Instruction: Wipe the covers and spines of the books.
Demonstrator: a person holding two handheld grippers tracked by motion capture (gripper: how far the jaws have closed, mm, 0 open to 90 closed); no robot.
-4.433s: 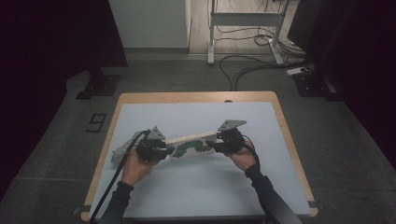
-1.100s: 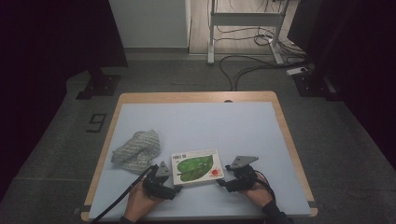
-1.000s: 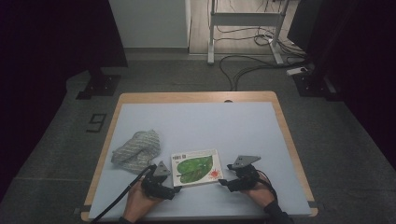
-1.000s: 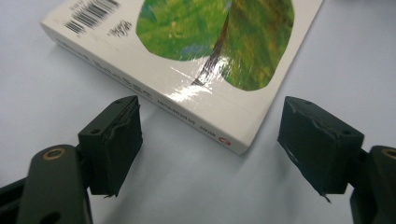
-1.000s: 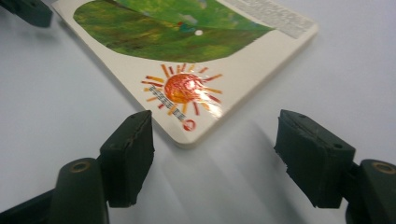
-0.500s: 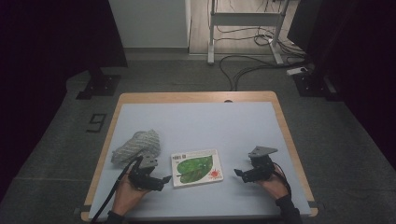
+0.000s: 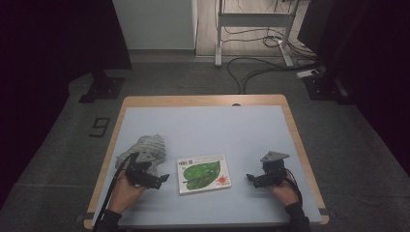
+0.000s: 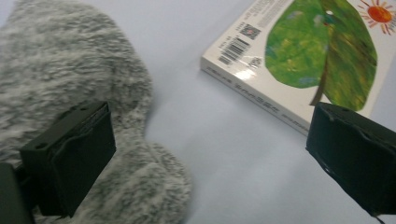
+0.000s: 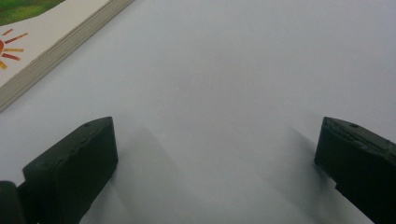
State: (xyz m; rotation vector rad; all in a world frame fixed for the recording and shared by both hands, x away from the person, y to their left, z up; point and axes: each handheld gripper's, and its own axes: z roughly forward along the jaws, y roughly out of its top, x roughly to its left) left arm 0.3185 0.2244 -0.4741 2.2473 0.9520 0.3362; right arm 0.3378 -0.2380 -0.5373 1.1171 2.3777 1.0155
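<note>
The book (image 7: 204, 173) lies flat on the surface (image 7: 203, 125), cover up, near the front edge and roughly midway between the two hands. The green leaf and red sun on the cover are legible in the left gripper view (image 8: 322, 51); its corner and page edge show in the right gripper view (image 9: 28, 51).

Left gripper (image 7: 162, 179): released, the jaws having just been opening, nothing between them. It sits just left of the book, not touching, with the grey fleecy cloth (image 7: 145, 150) directly beside and partly under it.

Right gripper (image 7: 251, 178): likewise released, the jaws having just been opening, bare surface between them. It stands apart from the book's right edge.

Judgement: the book has been set down and let go; the placing step looks complete. If more work is meant, the cloth is the nearest item to the left gripper. Taking it would call for a short turn towards it and a low, shallow pinch on the pile, keeping clear of the book's spine.

Surface: pale blue top with a wooden rim, otherwise bare. Room: dark curtains on either side, grey carpet, a white panel and a metal frame at the back, loose cables (image 7: 261, 67) on the floor.
</note>
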